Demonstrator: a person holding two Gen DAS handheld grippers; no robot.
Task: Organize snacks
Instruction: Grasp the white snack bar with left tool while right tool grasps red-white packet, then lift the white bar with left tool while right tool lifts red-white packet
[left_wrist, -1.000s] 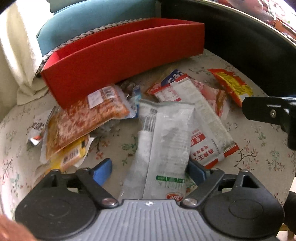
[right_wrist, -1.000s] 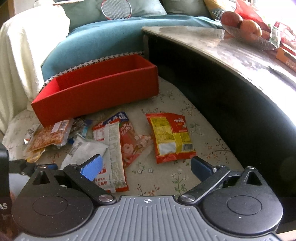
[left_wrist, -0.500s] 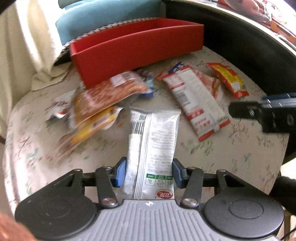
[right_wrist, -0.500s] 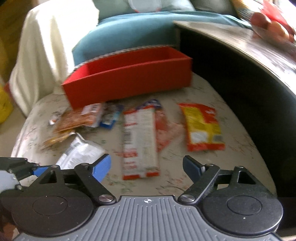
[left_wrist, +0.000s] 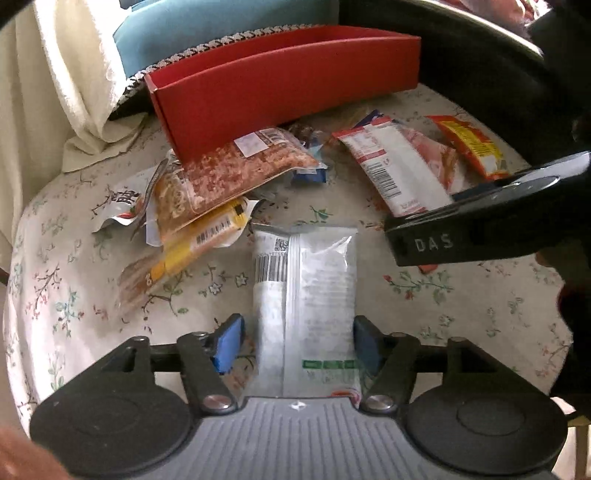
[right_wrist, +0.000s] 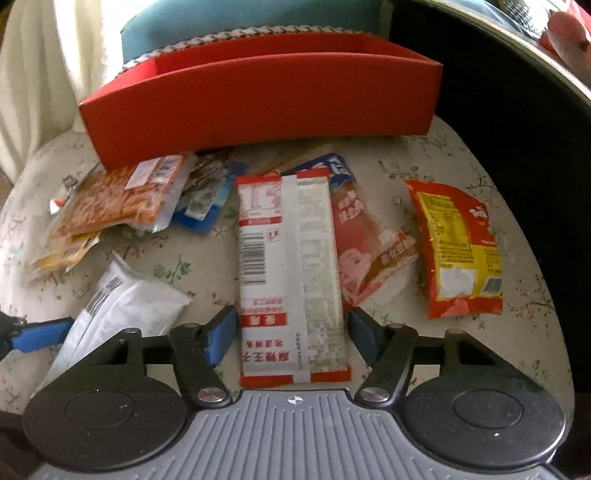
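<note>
Snacks: white packet (left_wrist: 306, 295) lay lengthwise on the floral cloth (left_wrist: 480, 314) between the left gripper (left_wrist: 297, 341) fingers, spread, a gap showing at the left pad. Red-and-white packet (right_wrist: 288, 273) lay between the right gripper (right_wrist: 291, 332) fingers, likewise spread. Red box (right_wrist: 258, 107) stood beyond; other packets scattered before it.

A home living room. A seat with a floral cover (right_wrist: 424, 155) carries loose snack packets (right_wrist: 291, 266) and a red box (right_wrist: 258, 107). Behind the box lies a teal cushion (right_wrist: 229, 14) with checked trim; left of the box hangs a cream throw (left_wrist: 70, 81). Right of the box curves a dark table (right_wrist: 517, 92).
</note>
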